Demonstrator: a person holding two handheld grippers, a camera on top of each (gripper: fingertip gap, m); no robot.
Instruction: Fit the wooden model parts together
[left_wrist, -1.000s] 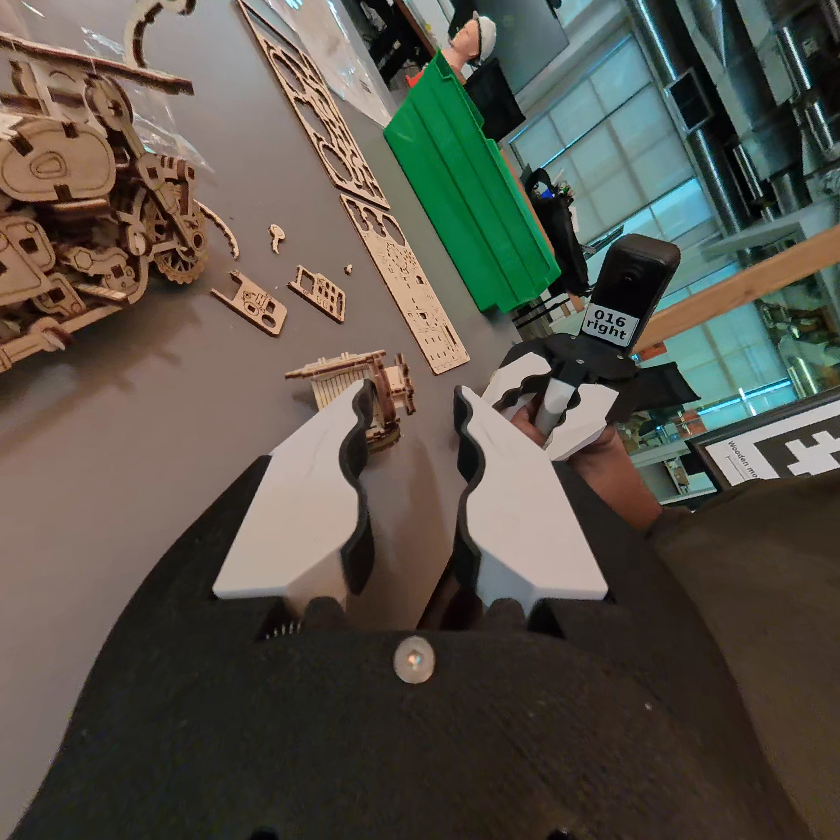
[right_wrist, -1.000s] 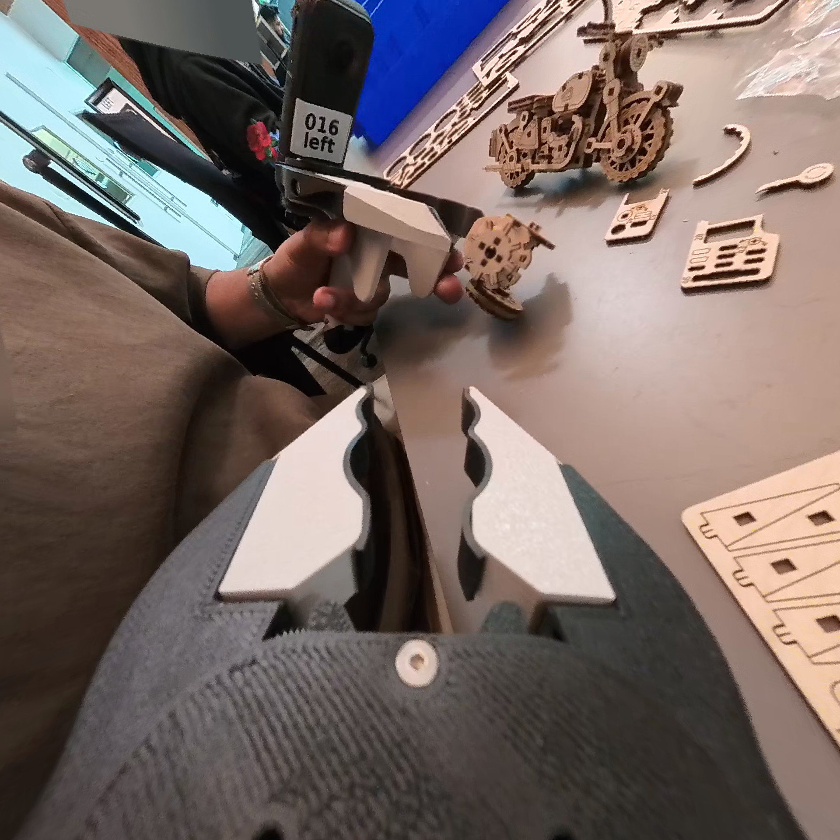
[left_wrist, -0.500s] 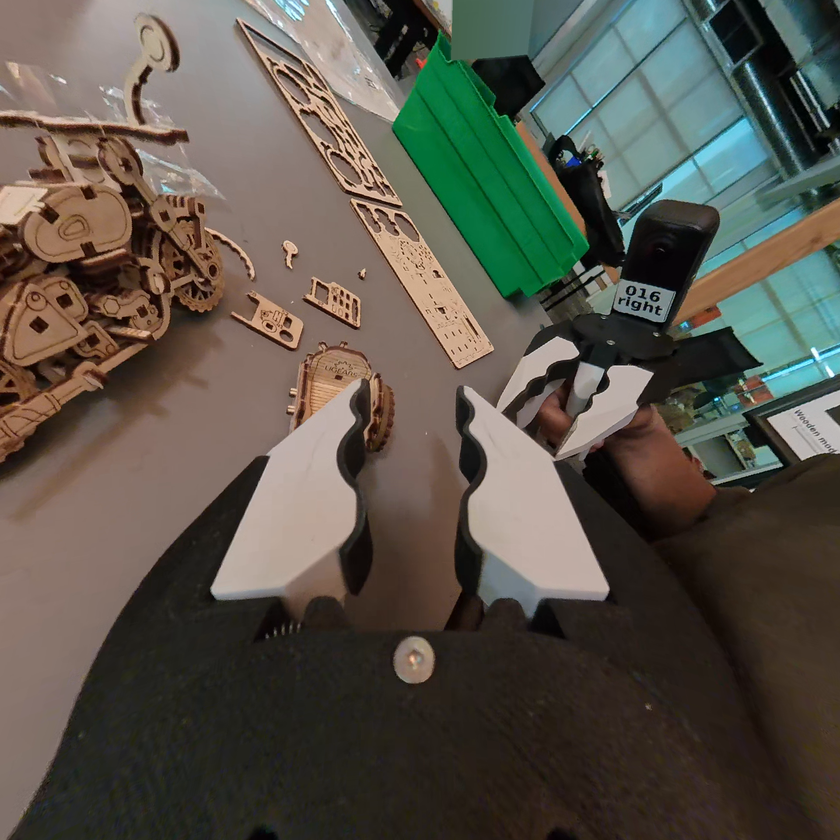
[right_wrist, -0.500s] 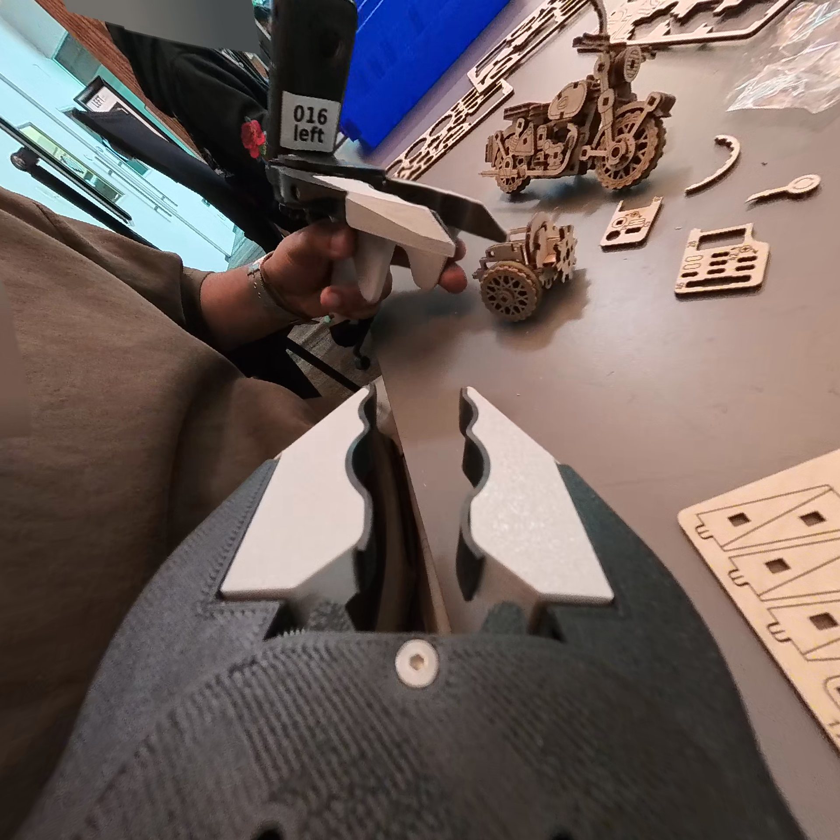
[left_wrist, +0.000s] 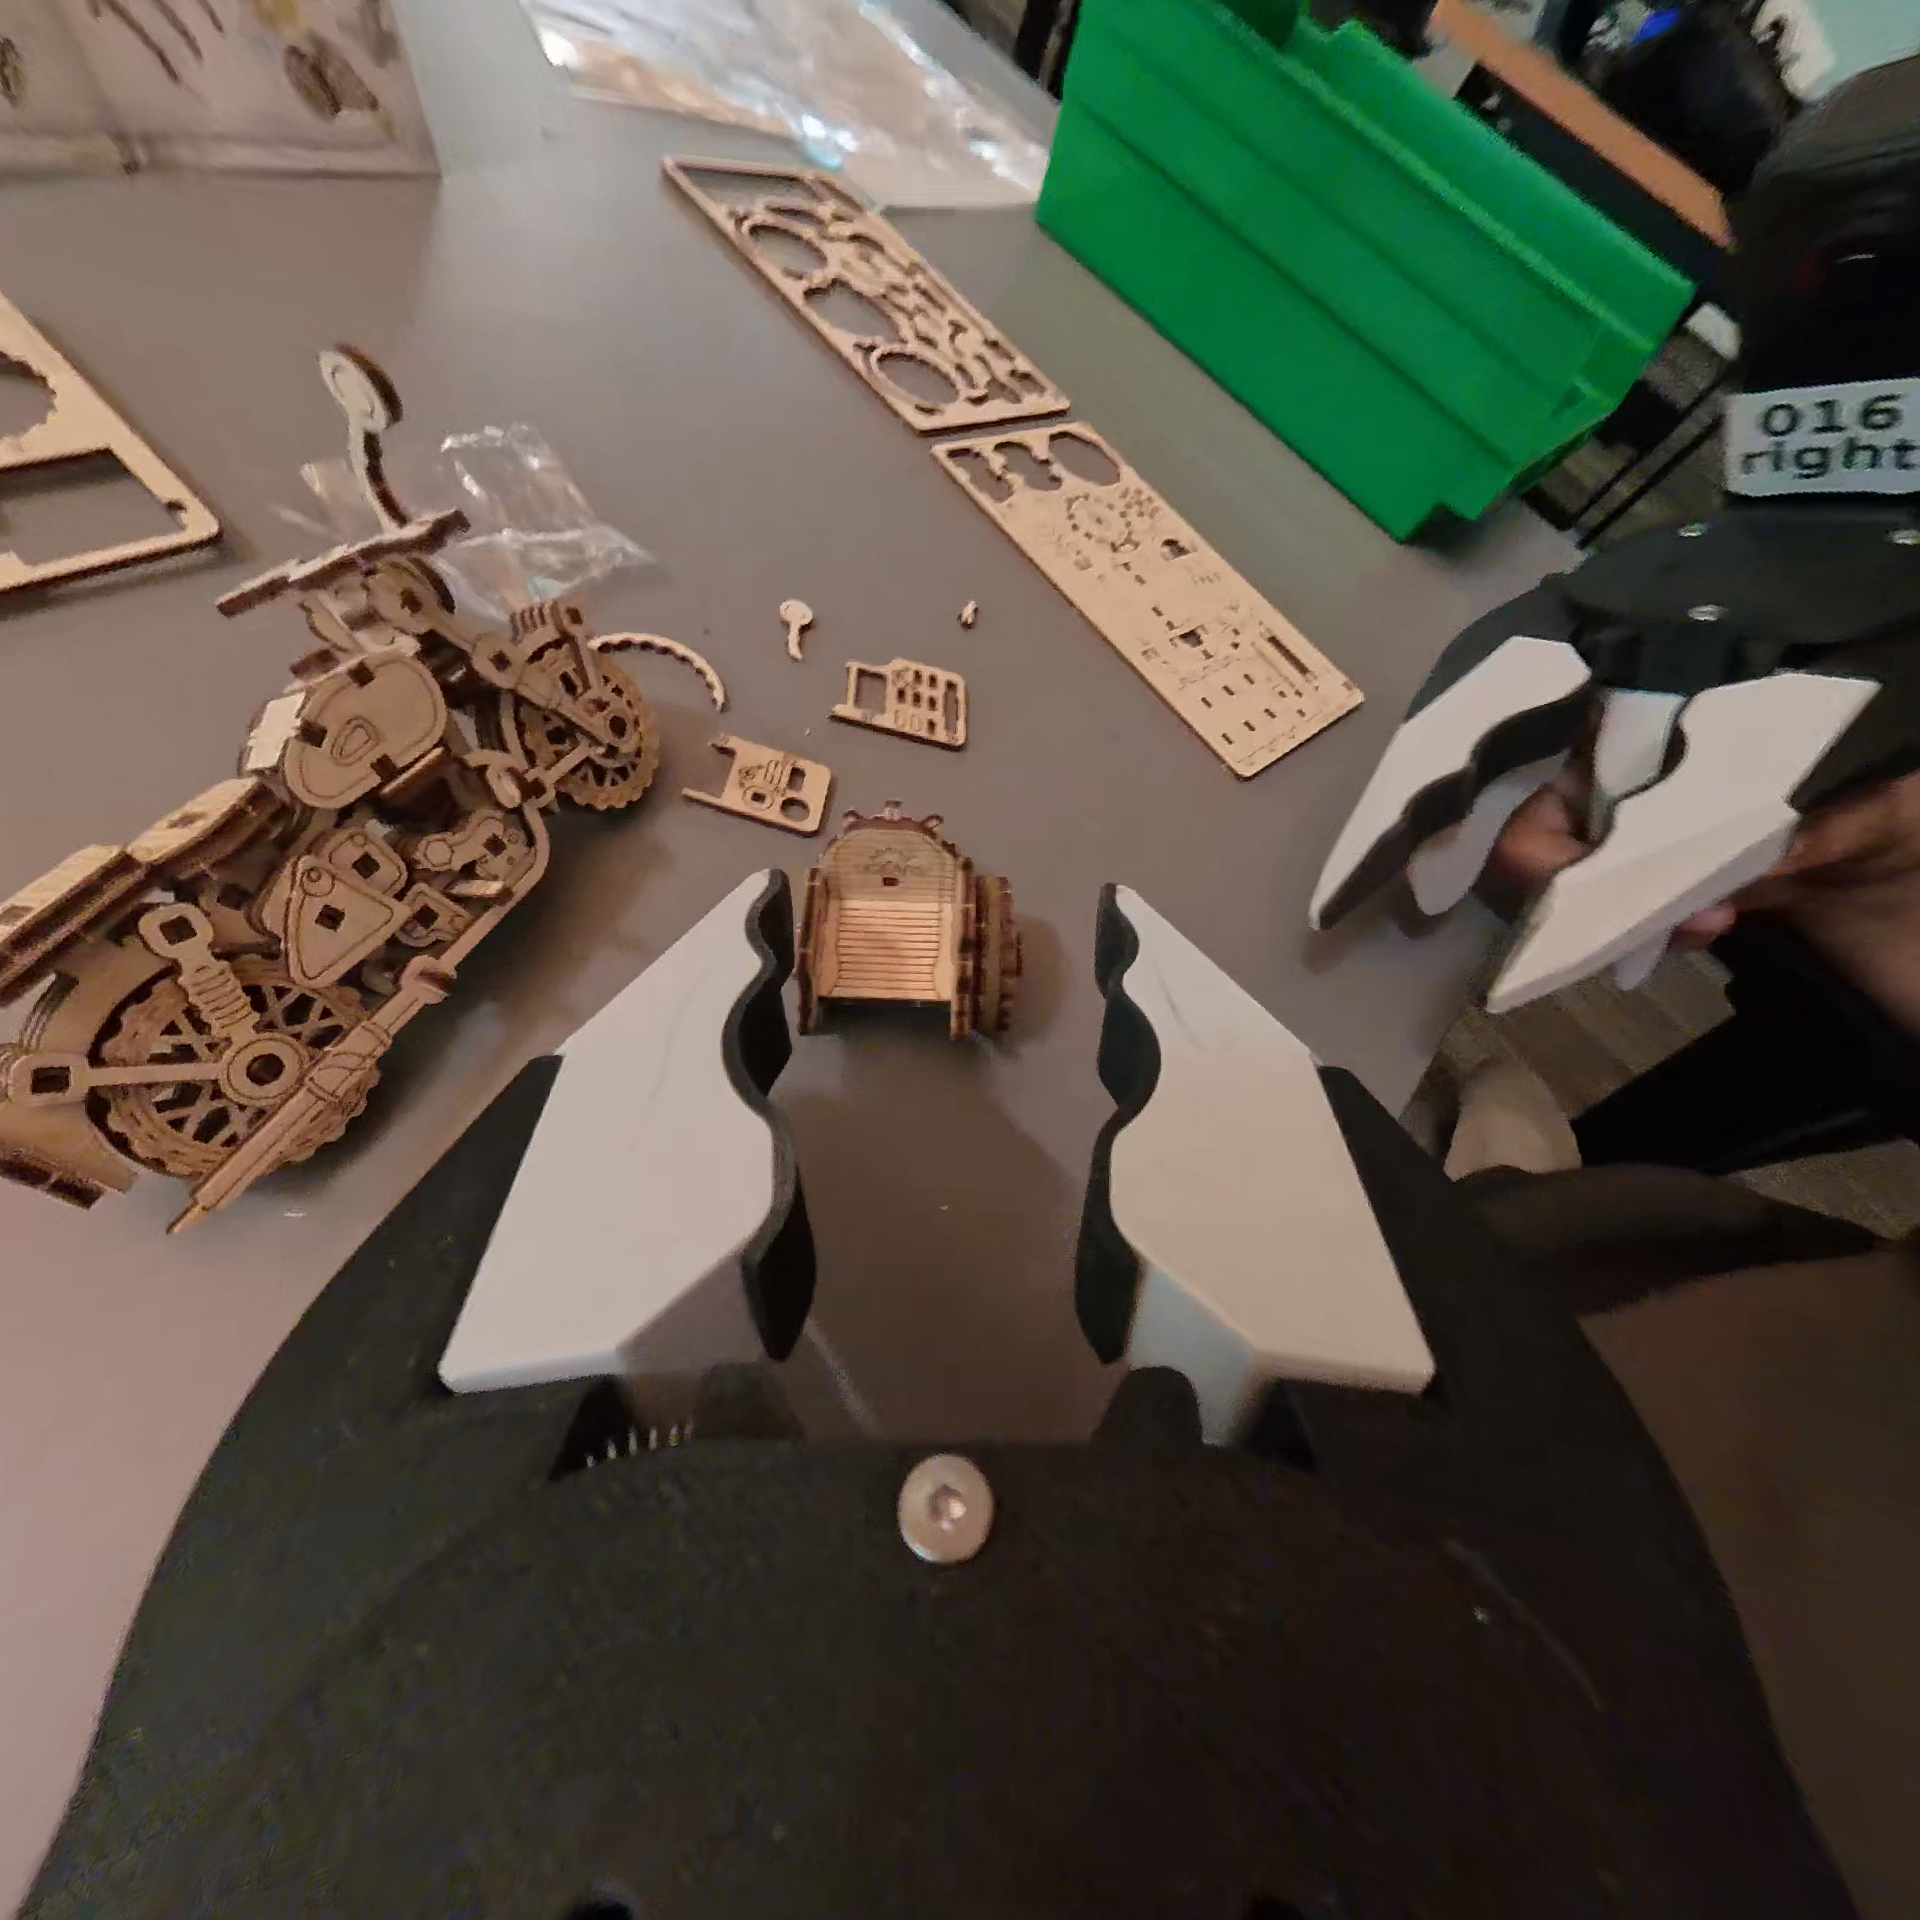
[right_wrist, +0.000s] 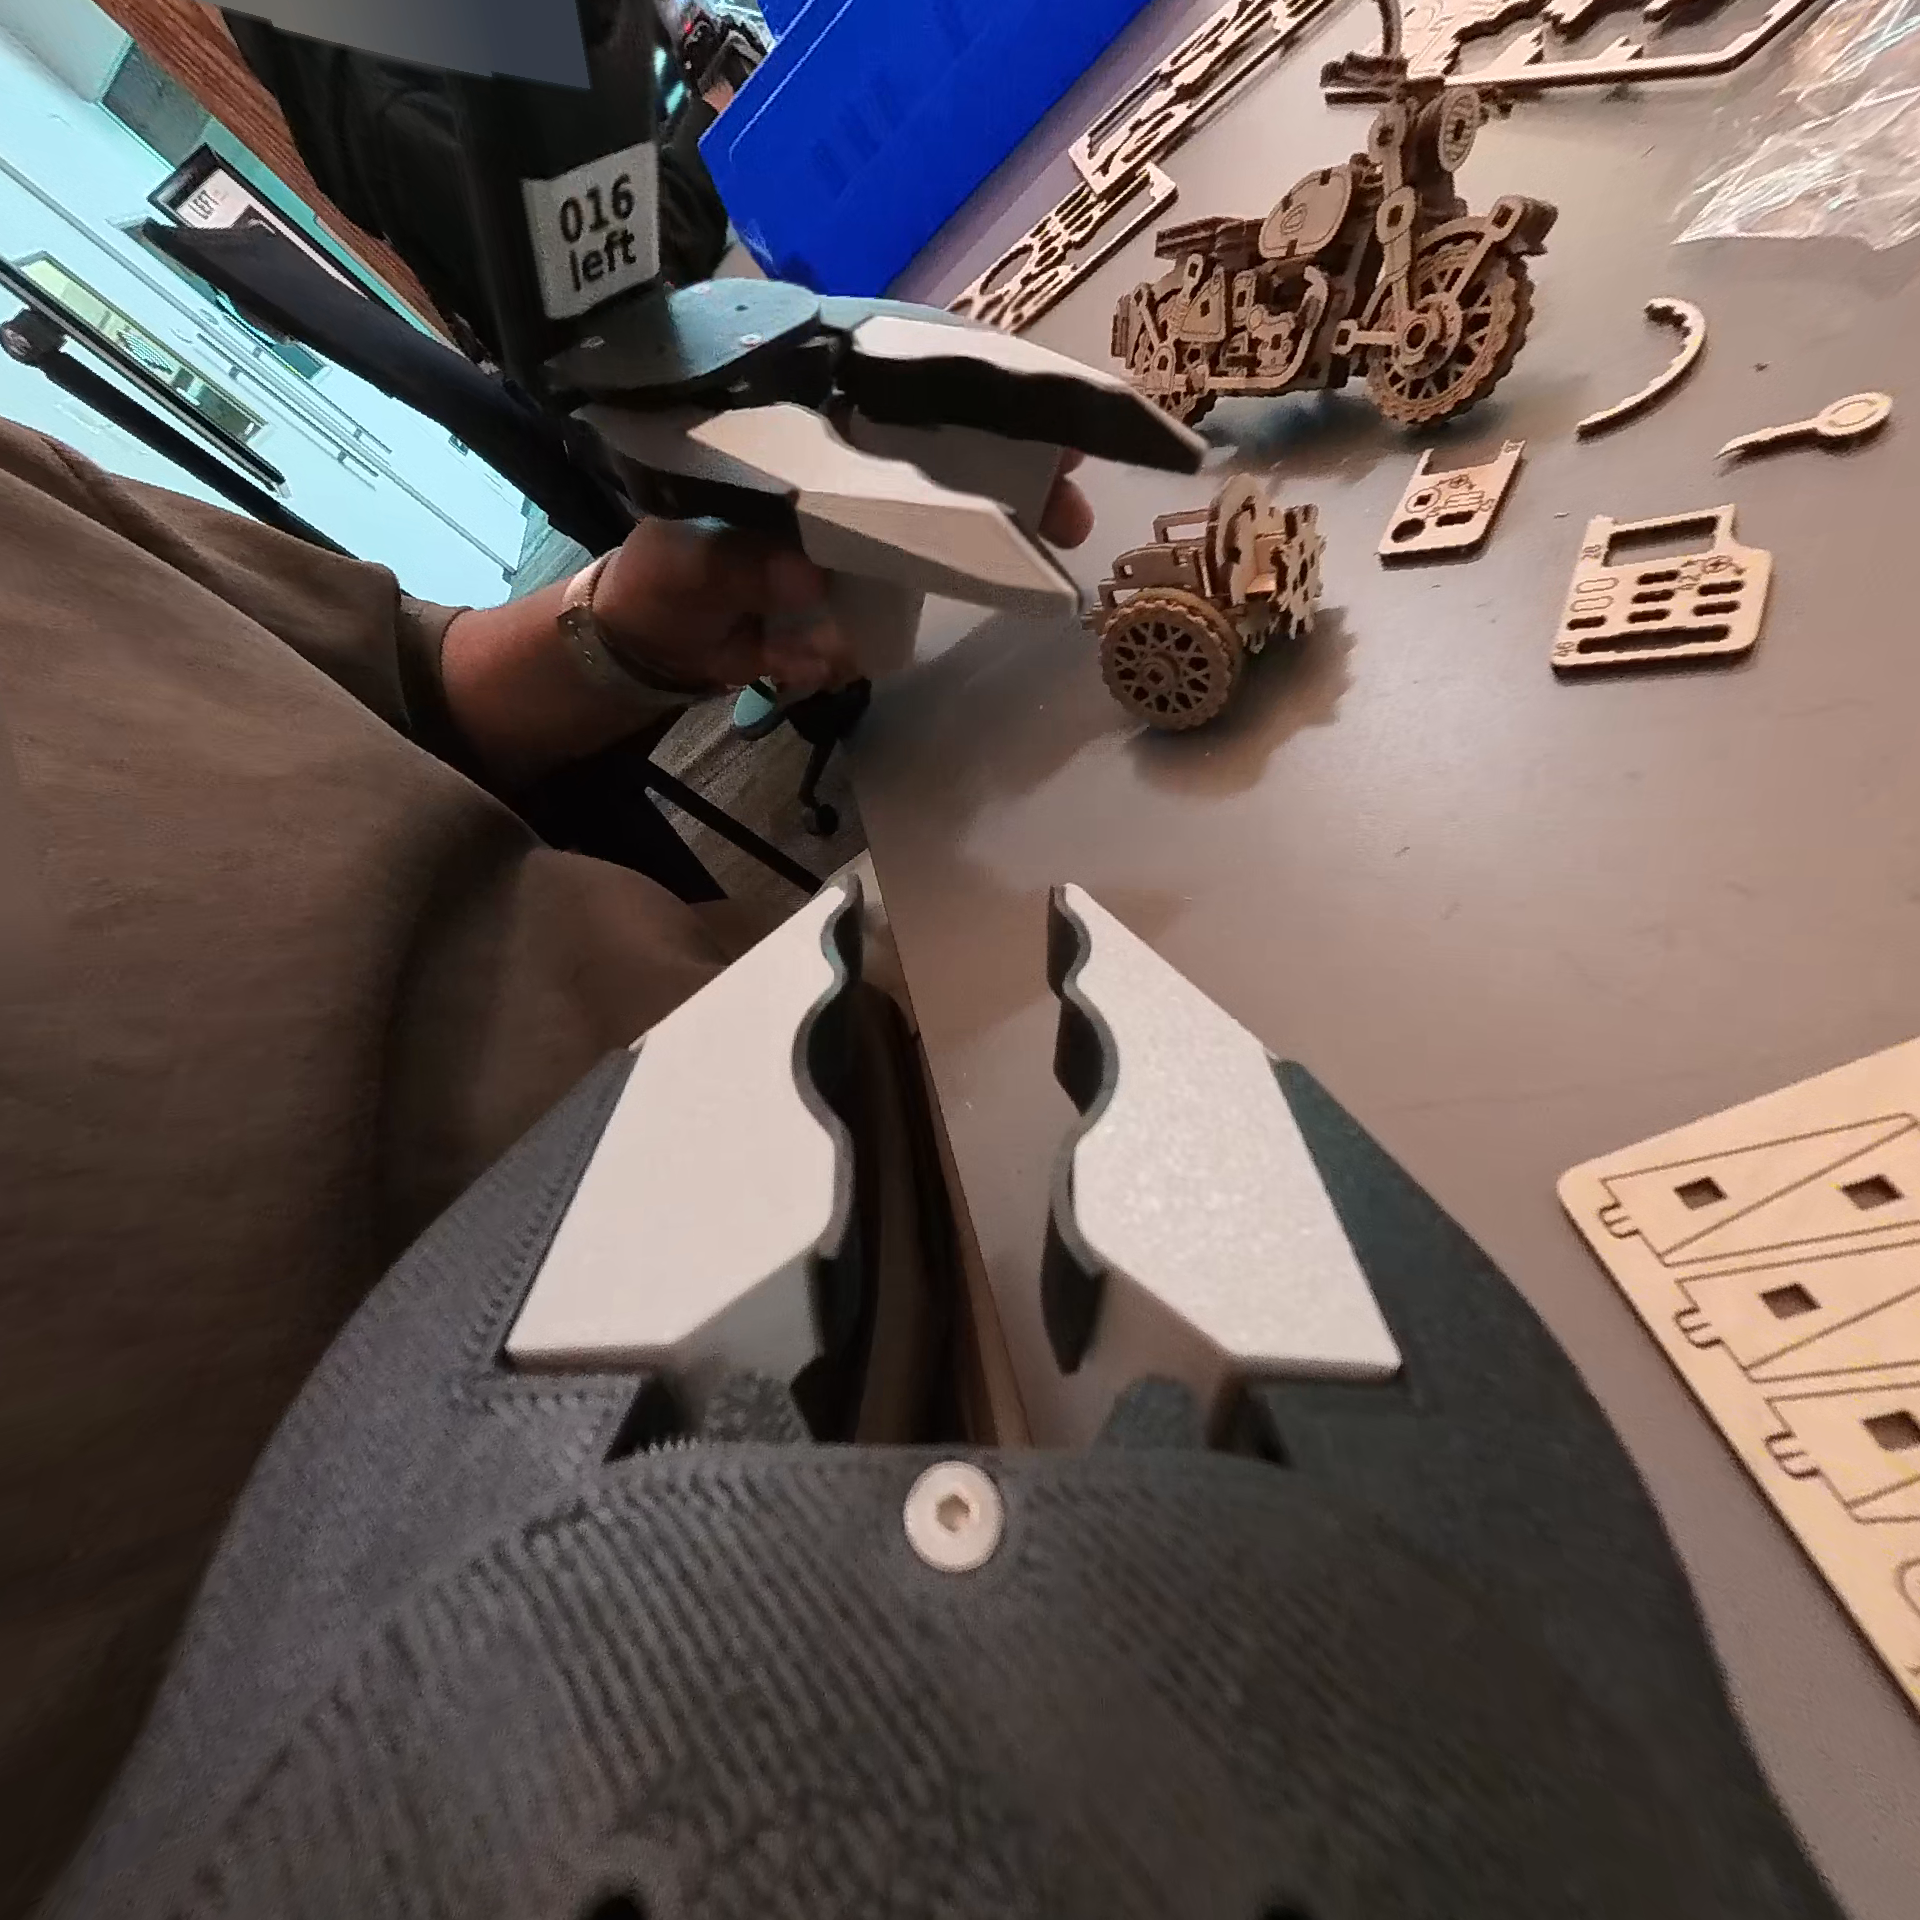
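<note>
A small wooden sidecar (left_wrist: 902, 940) stands on its wheels on the grey table (left_wrist: 935, 1195). My left gripper (left_wrist: 940, 891) is open and empty, with its fingertips just short of the sidecar on either side. From the right wrist view the left gripper (right_wrist: 1132, 530) hovers slightly above and left of the sidecar (right_wrist: 1195, 613). The assembled wooden motorcycle (left_wrist: 312, 831) lies to the left and also shows in the right wrist view (right_wrist: 1340, 301). My right gripper (right_wrist: 956, 891) is open and empty at the table's near edge; it shows in the left wrist view (left_wrist: 1408, 961) too.
Two small flat wooden parts (left_wrist: 758, 795) (left_wrist: 904, 701), a key-shaped piece (left_wrist: 795, 623) and a curved piece (left_wrist: 675, 665) lie beyond the sidecar. Punched wooden sheets (left_wrist: 1143, 592) (right_wrist: 1766, 1299), a green bin (left_wrist: 1351, 260), a blue bin (right_wrist: 914, 125) and a plastic bag (left_wrist: 520, 509) surround the area. My left gripper is the nearer one to the assembled wooden motorcycle (left_wrist: 312, 831): about 7 centimeters, against 20 centimeters.
The sidecar went from tilted at the left gripper's tip to standing on the table. The left gripper swung to face it and its jaws opened wider. The right gripper barely moved.
</note>
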